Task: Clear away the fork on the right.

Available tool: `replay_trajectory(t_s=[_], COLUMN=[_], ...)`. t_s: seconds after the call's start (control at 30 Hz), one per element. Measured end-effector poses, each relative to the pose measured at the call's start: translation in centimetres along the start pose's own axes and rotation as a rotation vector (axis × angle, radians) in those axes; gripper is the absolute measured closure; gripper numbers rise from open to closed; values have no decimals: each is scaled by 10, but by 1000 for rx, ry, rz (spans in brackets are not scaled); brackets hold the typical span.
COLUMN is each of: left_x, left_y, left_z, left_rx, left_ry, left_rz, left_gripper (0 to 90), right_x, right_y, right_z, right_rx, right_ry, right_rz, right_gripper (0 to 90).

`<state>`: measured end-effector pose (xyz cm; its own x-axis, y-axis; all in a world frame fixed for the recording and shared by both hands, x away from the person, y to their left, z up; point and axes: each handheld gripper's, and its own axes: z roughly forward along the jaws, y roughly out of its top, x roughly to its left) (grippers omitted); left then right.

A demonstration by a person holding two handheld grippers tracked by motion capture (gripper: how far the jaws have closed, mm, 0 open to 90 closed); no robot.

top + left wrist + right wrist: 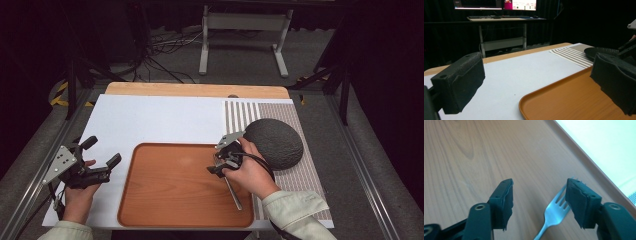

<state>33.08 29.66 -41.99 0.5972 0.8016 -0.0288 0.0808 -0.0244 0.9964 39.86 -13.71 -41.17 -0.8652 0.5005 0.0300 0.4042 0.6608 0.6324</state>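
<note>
- My table shows a bare wooden edge at its far side; a white sheet covers most of it.
- A striped mat lies on the right part of the table.
- Beyond the table I see a white frame stand on the grey floor, with loose cables beside it.
- Farther off, lit monitors sit on a desk.

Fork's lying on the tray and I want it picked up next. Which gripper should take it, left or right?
Right. The right gripper is open directly above the fork on the wooden tray, tines beside one jaw. The left gripper, also open, sits off the tray's left edge over the white mat, well away from the fork.
</note>
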Motion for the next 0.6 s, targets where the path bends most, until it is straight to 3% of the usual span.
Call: replay_trajectory(t_s=[0.13,0.3,0.5,0.6], left_x=[0,0,1,1], left_y=[0,0,0,0], left_z=[0,0,0,0], left_rx=[-2,1,-1,-2], left_ry=[2,0,0,0], left_rz=[1,1,3,2], left_gripper=[2,2,2,2], right_x=[-2,-6,-9,-10], right_y=[0,-1,-5,-6], right_z=[5,10,17,21], right_rx=[-23,-16,19,35], right_ry=[-5,1,16,18], right_rz=[-73,-122,-103,-100], right_gripper=[452,599,818,862])
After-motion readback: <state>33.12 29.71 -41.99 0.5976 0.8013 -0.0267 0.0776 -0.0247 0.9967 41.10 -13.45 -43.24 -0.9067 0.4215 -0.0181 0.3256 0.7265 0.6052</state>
